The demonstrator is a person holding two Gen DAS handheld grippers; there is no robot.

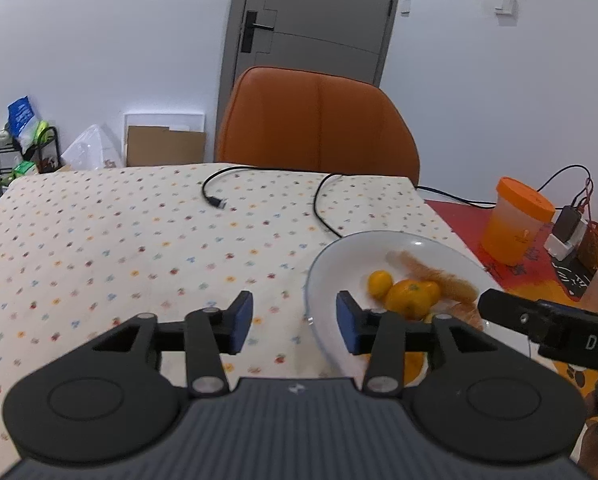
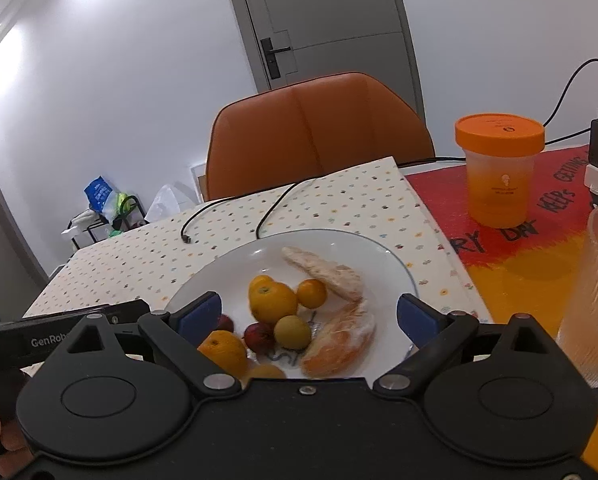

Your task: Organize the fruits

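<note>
Both tools are spread wide and carry nothing: our right gripper point(image 2: 307, 316) hovers over the round white ceramic plate point(image 2: 383, 258), and our left gripper point(image 1: 295, 322) hangs above the dotted cream tablecloth point(image 1: 119, 232) with its right finger over the plate's rim.

On the plate, a large yellow-orange citrus fruit point(image 2: 272, 300) sits at the centre, a small orange mandarin point(image 2: 312, 293) touching it at three o'clock, a pale yellow-green round fruit point(image 2: 292, 332) at six, a dark red plum-like fruit point(image 2: 257, 336) at seven. Two pale wrapped oblong items point(image 2: 327, 270) lie at two and five o'clock; we cannot tell what they are.

We judge the wide right jaws are readied for a pick, the left waiting aside.

Another orange fruit point(image 2: 223, 350) at the near rim is partly hidden behind the gripper body. Beyond, at one o'clock, stands an orange-lidded translucent tub point(image 2: 499, 168).
</note>
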